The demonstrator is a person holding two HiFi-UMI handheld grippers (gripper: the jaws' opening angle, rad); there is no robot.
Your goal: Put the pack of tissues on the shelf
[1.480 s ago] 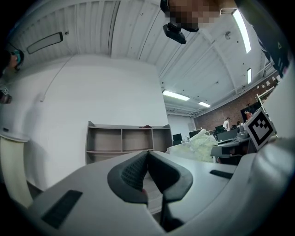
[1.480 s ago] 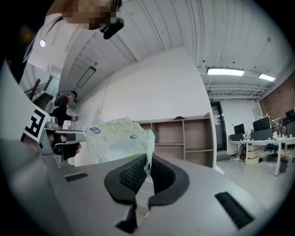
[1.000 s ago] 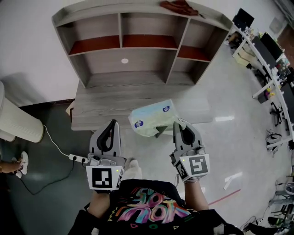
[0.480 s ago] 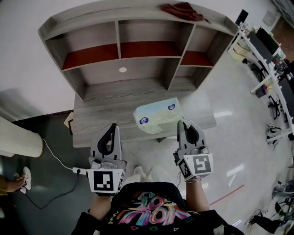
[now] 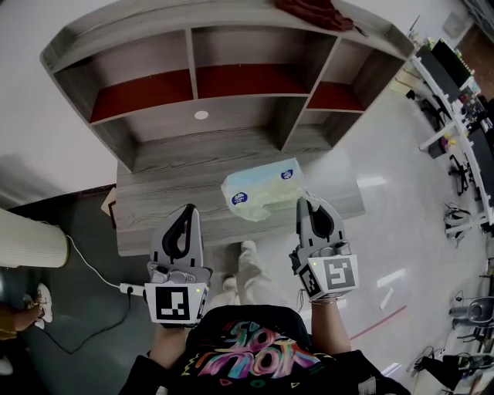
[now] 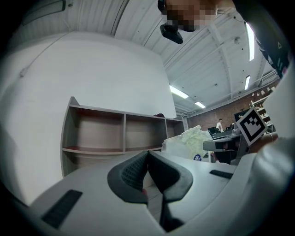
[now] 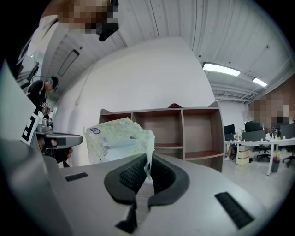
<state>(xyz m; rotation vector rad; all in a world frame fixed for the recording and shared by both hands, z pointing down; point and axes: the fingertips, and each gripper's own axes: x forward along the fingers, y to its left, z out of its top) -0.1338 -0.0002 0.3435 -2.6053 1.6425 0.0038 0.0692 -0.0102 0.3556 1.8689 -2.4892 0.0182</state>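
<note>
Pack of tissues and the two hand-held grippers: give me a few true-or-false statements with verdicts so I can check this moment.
1. The right hand-held gripper is shut on an edge of the pale green plastic pack of tissues. True.
2. The left hand-held gripper grips the pack's other end. False: its jaws are together on nothing, apart from the pack.
3. The pack lies inside a compartment of the grey wooden shelf unit. False: it hangs from the right hand-held gripper in front of the unit, over the low grey wooden board.
4. A dark red cloth lies on top of the shelf unit. True.
</note>
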